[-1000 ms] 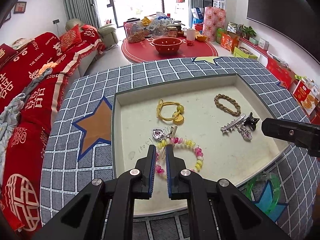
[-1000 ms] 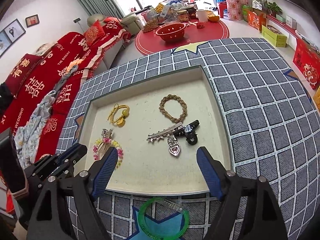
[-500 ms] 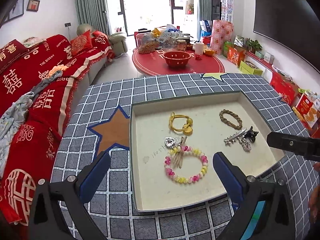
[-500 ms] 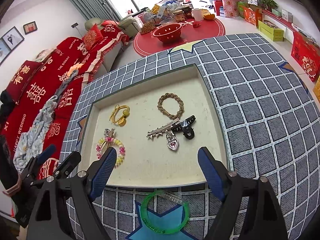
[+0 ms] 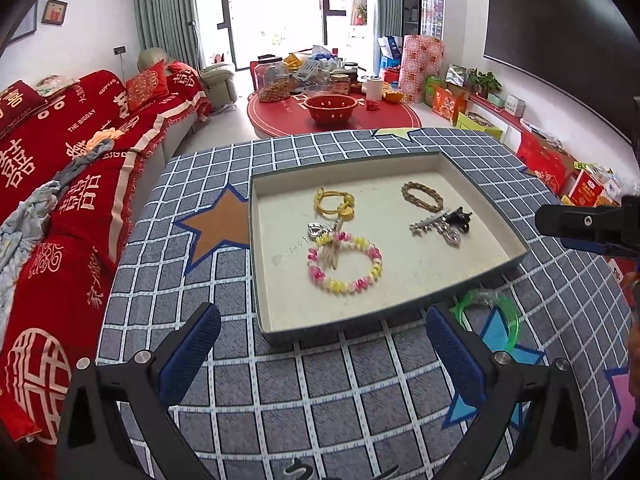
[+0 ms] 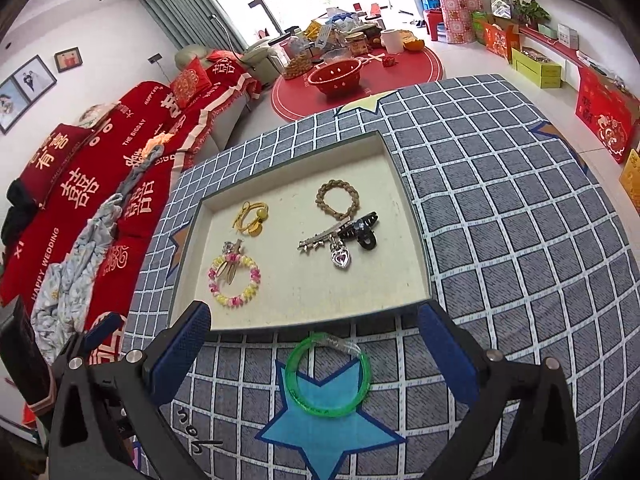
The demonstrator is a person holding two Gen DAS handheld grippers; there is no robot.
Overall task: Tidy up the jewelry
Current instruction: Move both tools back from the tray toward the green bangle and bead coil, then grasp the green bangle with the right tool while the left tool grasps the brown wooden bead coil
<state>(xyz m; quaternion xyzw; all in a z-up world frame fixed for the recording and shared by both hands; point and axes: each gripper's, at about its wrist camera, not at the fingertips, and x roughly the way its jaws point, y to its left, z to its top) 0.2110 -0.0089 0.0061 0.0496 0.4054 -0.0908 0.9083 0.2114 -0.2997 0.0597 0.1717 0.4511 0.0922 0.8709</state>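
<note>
Right tool [image 6: 314,350] wide open, empty, jaws just opening further, straddling the green bangle [image 6: 327,374] on the counter [image 6: 500,208] just outside the tray [image 6: 408,216]. Left tool [image 5: 322,350] also fully open, empty, clear of the bead bracelet [image 5: 344,262] in the tray. Step looks like: fetch last loose piece. Next: lower right tool, close on bangle rim, lift into tray.

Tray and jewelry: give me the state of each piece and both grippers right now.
Tray: on the checked cloth, holding most pieces.
Beaded bracelet: flat in tray, released.
Yellow hair tie: in tray.
Braided bracelet: in tray.
Silver hair clip: in tray, against the black claw clip.
Green bangle: outside tray, on the blue star.
Left gripper: open, empty.
Right gripper: open, just widened, above bangle.
</note>
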